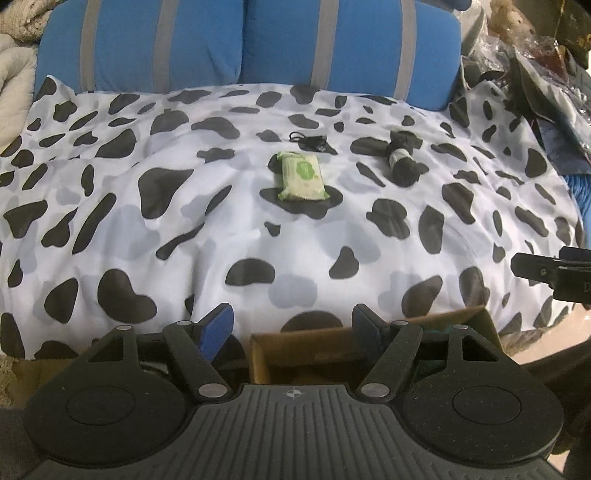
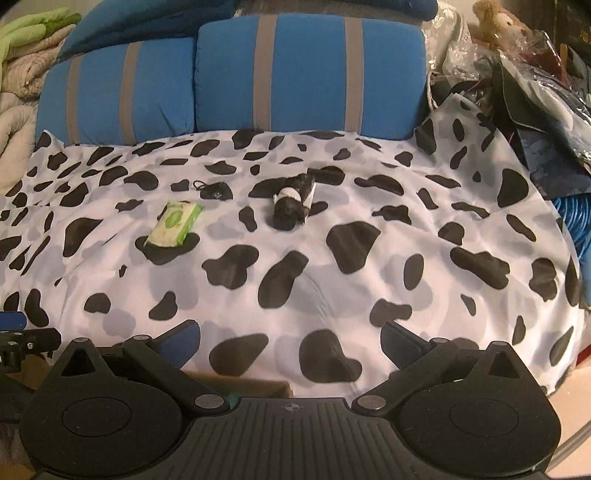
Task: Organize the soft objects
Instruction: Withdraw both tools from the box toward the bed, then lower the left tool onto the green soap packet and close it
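A green pack of wipes [image 1: 302, 176] [image 2: 175, 223] lies in the middle of the cow-print cover [image 1: 184, 221] [image 2: 369, 295]. To its right rests a black and white rolled soft bundle [image 1: 402, 157] [image 2: 293, 203]. Behind the pack is a small black item with a cord [image 1: 312, 142] [image 2: 214, 190]. My left gripper [image 1: 293, 321] hangs open at the cover's near edge, above a cardboard box [image 1: 295, 341], with nothing between its fingers. My right gripper [image 2: 291, 338] stands open and empty too, beside the left one, and well short of the bundle.
Two blue cushions with grey stripes [image 1: 240, 40] [image 2: 306, 74] back the cover. Folded quilts [image 2: 18, 74] pile at the left. Bags, dark clothes and a plush toy [image 2: 498, 22] crowd the right side. The box edge [image 2: 255, 386] shows under the right gripper.
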`<state>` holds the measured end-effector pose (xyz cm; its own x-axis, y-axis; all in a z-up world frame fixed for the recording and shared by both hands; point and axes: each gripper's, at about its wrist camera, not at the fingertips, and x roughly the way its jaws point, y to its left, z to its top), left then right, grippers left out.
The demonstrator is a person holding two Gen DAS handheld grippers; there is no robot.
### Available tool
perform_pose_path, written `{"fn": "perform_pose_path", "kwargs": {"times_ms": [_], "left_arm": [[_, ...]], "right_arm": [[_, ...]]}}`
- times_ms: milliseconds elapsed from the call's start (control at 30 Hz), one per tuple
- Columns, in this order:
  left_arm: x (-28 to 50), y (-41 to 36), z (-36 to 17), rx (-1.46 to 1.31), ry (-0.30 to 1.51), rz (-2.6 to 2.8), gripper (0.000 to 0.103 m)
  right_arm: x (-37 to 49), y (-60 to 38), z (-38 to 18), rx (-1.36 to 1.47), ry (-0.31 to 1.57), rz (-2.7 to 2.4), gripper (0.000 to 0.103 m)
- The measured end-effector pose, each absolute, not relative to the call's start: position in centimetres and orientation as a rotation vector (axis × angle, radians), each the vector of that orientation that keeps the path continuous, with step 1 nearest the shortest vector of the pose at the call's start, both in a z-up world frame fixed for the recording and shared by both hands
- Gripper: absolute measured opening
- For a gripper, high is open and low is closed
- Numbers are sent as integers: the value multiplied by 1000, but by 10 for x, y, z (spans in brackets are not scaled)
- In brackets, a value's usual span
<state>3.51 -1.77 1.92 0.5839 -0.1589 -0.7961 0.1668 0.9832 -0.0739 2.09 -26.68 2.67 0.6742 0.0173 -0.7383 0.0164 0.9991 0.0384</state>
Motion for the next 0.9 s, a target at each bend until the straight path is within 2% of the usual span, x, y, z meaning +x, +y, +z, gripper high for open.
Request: {"fn": "perform_pose_path", "kwargs": {"times_ms": [900], "left_arm": [[89, -29, 21, 52, 848, -248, 70]], "right_arm": [[83, -277, 22, -11, 856, 7, 103]]}}
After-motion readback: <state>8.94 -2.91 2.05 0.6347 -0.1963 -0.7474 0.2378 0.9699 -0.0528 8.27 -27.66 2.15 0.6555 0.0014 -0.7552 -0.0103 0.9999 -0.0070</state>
